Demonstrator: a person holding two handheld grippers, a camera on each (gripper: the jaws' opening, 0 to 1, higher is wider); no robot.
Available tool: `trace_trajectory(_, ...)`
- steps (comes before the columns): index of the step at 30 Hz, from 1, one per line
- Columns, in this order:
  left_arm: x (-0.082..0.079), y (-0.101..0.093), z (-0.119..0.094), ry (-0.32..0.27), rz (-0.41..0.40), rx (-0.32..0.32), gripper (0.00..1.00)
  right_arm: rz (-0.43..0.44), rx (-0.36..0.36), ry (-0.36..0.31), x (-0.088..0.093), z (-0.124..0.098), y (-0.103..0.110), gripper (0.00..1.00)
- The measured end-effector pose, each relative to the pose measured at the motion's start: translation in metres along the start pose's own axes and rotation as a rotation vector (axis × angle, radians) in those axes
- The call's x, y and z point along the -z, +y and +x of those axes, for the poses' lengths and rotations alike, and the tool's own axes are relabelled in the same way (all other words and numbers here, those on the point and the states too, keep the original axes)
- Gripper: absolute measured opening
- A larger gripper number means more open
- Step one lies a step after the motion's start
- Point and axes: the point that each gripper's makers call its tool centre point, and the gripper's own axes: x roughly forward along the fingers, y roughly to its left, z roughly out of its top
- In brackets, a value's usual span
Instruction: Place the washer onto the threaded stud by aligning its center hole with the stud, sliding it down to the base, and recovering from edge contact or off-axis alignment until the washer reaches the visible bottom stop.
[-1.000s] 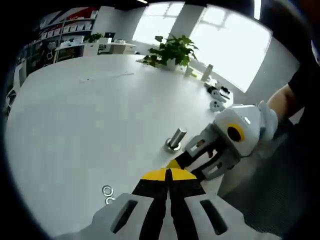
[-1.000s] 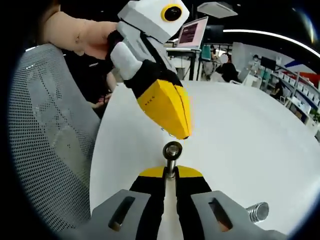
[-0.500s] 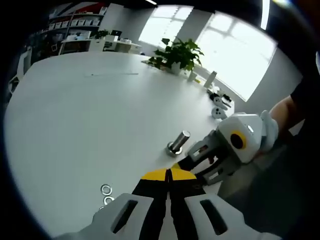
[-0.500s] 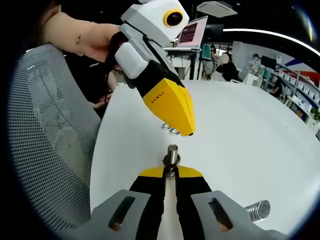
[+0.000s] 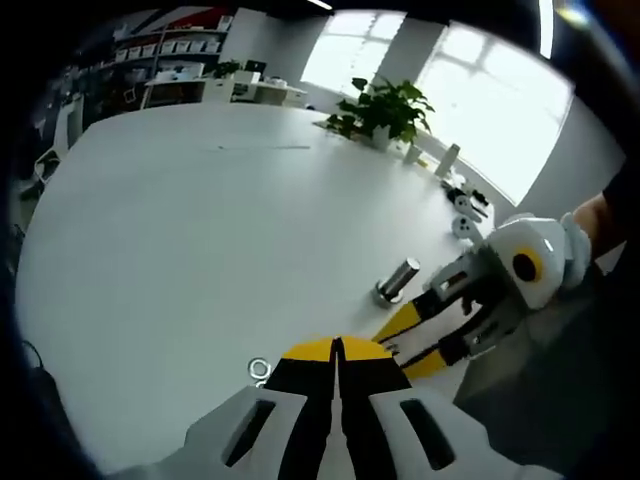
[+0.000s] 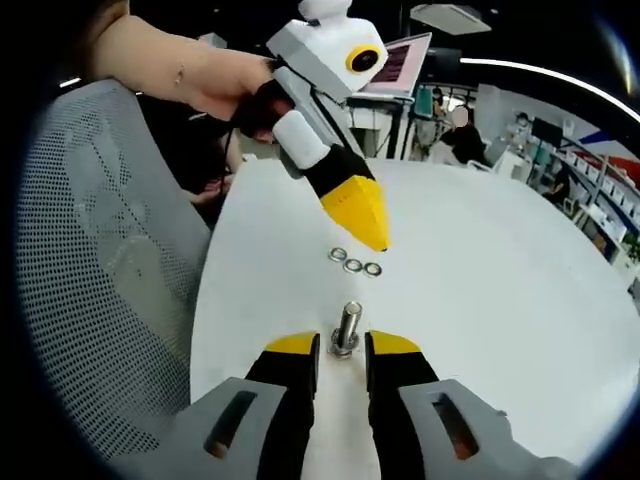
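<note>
Washers just beyond shut left claw, stud between parted right claw, seemingly untouched.

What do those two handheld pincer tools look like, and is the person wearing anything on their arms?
Each is a white-and-grey body tapering to black jaws with yellow tips. The left gripper carries a white box with a yellow-ringed round lens, as does the right gripper. A thin bracelet circles one wrist; a dark sleeve covers the other arm.
</note>
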Motion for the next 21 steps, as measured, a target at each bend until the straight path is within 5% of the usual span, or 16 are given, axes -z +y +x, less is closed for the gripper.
trace_trajectory(12, -0.033, 0.014, -0.040, -0.072, 0.068, -0.115, 0.00, 0.048, 0.058, -0.096, -0.039, -0.072, -0.020, 0.23)
trace_trajectory(21, -0.044, 0.001, -0.073, -0.122, 0.122, -0.192, 0.08, 0.101, 0.013, -0.127, -0.041, -0.128, 0.000, 0.27)
